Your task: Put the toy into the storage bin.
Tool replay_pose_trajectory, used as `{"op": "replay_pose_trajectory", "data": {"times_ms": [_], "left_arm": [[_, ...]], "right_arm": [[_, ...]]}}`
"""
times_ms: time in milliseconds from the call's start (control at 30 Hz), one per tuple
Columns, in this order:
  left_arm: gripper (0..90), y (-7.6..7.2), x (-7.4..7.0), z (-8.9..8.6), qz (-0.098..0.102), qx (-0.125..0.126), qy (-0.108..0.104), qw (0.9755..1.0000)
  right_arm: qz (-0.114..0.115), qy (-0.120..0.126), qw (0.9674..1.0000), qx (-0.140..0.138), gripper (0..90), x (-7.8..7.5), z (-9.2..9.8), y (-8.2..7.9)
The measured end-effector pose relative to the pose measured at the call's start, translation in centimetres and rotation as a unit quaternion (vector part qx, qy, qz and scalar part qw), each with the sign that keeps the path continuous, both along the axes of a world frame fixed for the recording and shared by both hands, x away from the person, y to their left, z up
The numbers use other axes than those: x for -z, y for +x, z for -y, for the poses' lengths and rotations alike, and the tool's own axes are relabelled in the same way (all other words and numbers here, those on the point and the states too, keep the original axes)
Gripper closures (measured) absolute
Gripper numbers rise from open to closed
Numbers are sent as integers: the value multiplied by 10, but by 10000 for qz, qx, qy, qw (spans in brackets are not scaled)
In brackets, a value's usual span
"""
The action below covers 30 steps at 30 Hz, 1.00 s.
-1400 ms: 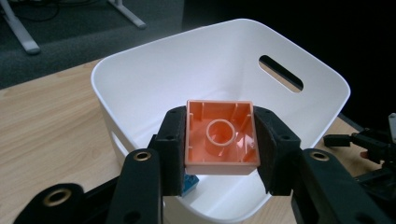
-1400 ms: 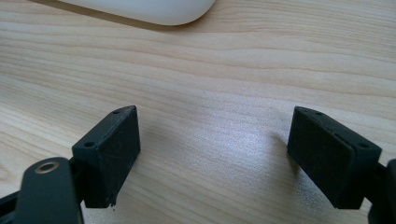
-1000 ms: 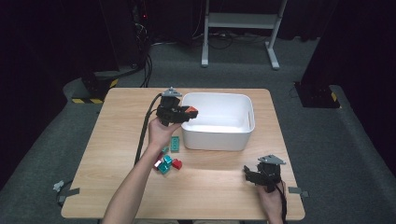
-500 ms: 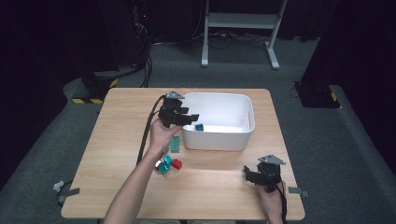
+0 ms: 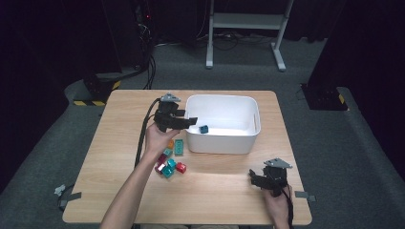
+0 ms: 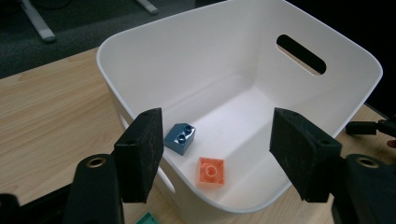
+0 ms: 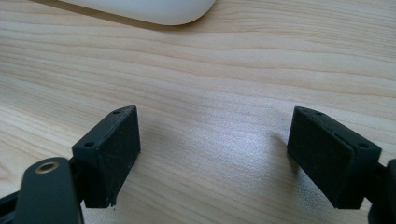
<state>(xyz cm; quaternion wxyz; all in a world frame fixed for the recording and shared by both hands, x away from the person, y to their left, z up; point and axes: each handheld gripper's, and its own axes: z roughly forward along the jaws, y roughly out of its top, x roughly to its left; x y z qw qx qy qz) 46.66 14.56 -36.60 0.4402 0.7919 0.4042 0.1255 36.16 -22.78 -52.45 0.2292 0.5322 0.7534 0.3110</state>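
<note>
Now the left gripper [image 5: 190, 120] hangs over the near-left rim of the white bin [image 5: 248, 106], and its jaws have just been opening, wide apart with nothing between the pads. Straight ahead and below them, in the left gripper view, a blue brick [image 6: 180, 138] shows tilted against the bin's inner wall, as if just let go, and an orange brick [image 6: 210, 171] lies flat on the bin floor, just beside it and nearer the gripper. So this looks like a sorting job, loose bricks going into the bin one at a time, and the drop seems done. To finish the step cleanly, I'd say lift the jaws clear of the rim before swinging back, so a pad doesn't clip the wall and shove the bin. Behind and below that gripper, on the table [image 5: 114, 191], waits the pile of remaining bricks [image 5: 171, 164]: teal, red, a green plate, another orange one tucked under the hand, all bunched close together. That crowding is the snag; the next pick wants a brick at the edge of the cluster, jaws set across its narrow sides. Over on the other side, the right gripper [image 5: 255, 180] rests low on the table near the front edge, jaws spread wide and empty over bare wood, well apart from the bricks, the bin's corner just ahead of it.
</note>
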Motion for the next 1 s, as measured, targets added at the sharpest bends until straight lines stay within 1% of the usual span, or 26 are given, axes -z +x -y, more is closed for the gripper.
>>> {"op": "replay_pose_trajectory", "data": {"times_ms": [33, 100, 200, 267, 367, 533, 567, 733, 867, 900, 1000], "left_arm": [[345, -1, 0, -2, 17, 23, -47, 10000], [335, -2, 0, -5, 37, 7, -71, 10000], [321, -4, 1, -11, -30, -9, -110, 9999], [314, -7, 0, -16, 23, -50, -103, 9999], [326, -12, 0, -23, 58, -101, -200, 9997], [335, -19, 2, -33, 112, -172, -78, 9998], [340, -21, 3, -35, 94, -186, -92, 9997], [348, -32, 6, -48, 142, -232, -56, 9996], [348, -42, 9, -60, 170, -310, -133, 9993], [348, -46, 11, -65, 141, -348, -149, 9992], [349, -52, 15, -72, 145, -405, -107, 9990]], "right_arm": [[-1, 0, 10000, 0, 171, 0, 0, 0], [0, 0, 10000, 0, 171, 0, 0, 0], [0, 0, 10000, 0, 171, 0, 0, 0], [0, 0, 10000, 0, 171, 0, 0, 0], [-1, 1, 10000, 0, 171, 0, 0, 0], [0, 0, 10000, 1, 171, 0, 0, 0], [0, 1, 10000, 1, 171, 0, 0, 0], [1, -1, 10000, 0, 171, 0, 0, 0], [0, 0, 10000, 0, 171, 0, 0, 0], [0, -1, 10000, 0, 171, 0, 0, 0], [0, 0, 10000, 0, 171, 0, 0, 0]]}}
